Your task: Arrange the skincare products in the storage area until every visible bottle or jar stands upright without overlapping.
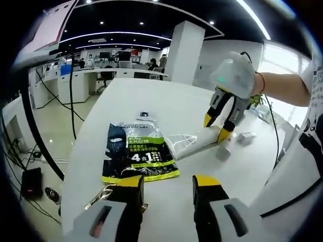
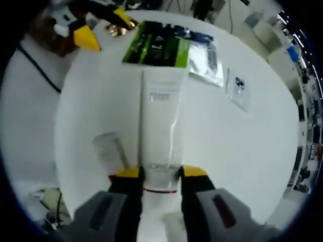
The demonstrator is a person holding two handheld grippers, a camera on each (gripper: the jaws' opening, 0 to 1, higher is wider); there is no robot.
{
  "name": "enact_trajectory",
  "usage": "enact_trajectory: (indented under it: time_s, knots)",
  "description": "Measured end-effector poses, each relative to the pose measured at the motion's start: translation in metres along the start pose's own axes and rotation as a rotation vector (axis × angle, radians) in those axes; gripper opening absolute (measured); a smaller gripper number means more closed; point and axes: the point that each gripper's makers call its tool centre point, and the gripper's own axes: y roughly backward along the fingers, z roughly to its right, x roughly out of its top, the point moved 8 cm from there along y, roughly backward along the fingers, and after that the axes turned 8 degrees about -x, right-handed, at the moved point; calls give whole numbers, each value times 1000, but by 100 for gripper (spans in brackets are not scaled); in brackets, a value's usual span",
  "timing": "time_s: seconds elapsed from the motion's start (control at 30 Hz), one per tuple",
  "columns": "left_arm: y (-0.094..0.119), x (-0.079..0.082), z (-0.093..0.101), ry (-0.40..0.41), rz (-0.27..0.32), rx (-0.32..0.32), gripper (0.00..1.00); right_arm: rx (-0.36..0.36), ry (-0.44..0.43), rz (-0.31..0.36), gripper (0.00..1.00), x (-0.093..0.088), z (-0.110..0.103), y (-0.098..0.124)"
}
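Observation:
A white tube (image 2: 159,126) lies flat on the white table (image 2: 242,151), its red-ringed cap end between my right gripper's (image 2: 161,174) jaws, which press on both its sides. In the left gripper view the same tube (image 1: 194,141) lies right of a black and green packet (image 1: 139,154), with the right gripper (image 1: 216,127) on the tube's far end, held by a gloved hand (image 1: 234,75). My left gripper (image 1: 169,184) stands open just short of the packet, nothing between its jaws. A small clear bottle (image 2: 113,151) lies beside the tube.
A green packet (image 2: 161,50), a silvery pouch (image 2: 207,63) and a small sachet (image 2: 238,88) lie beyond the tube. A gold wrapper (image 1: 103,194) sits by the left jaw. A small white item (image 1: 246,137) lies near the table's right edge. Desks stand beyond.

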Motion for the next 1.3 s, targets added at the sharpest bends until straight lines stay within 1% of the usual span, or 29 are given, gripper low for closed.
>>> enact_trajectory:
  time_s: [0.1, 0.13, 0.33, 0.37, 0.43, 0.53, 0.63, 0.67, 0.77, 0.83, 0.9, 1.07, 1.23, 1.27, 1.3]
  knots:
    - [-2, -1, 4, 2, -4, -8, 39, 13, 75, 29, 26, 3, -7, 1]
    - [-2, -2, 5, 4, -8, -11, 39, 5, 108, 40, 26, 3, -9, 1]
    - [-9, -8, 13, 47, -24, -36, 39, -20, 215, 59, 26, 5, -16, 2]
    - [-11, -8, 14, 54, -25, -39, 39, -13, 256, 73, 26, 6, -18, 3]
    - [-13, -9, 16, 65, -26, -45, 39, -1, 289, 81, 26, 7, -21, 3]
    - [-18, -11, 22, 70, -36, -54, 38, 9, 301, 76, 27, 8, -21, 3]
    - [-22, -13, 26, 81, -55, -69, 38, 36, 325, 74, 27, 10, -20, 2]
    - [-24, -13, 27, 68, -48, -65, 38, 41, 328, 73, 27, 10, -20, 1]
    - [-25, -12, 28, 62, -74, -62, 37, 64, 344, 80, 27, 10, -19, 0]
    - [-26, -11, 28, 40, -90, -41, 37, 71, 347, 81, 28, 10, -19, -1]
    - [-26, -11, 30, 27, -98, -34, 37, 75, 348, 82, 28, 10, -19, -2]
    - [-26, -12, 31, 14, -114, -33, 37, 109, 343, 68, 29, 13, -17, -3]
    - [-27, -11, 31, 19, -109, -39, 37, 99, 354, 38, 28, 15, -19, -3]
    - [-27, -11, 31, 20, -106, -40, 37, 98, 357, 43, 28, 14, -20, -3]
    - [-27, -11, 32, 20, -105, -40, 37, 93, 376, 63, 28, 13, -20, -2]
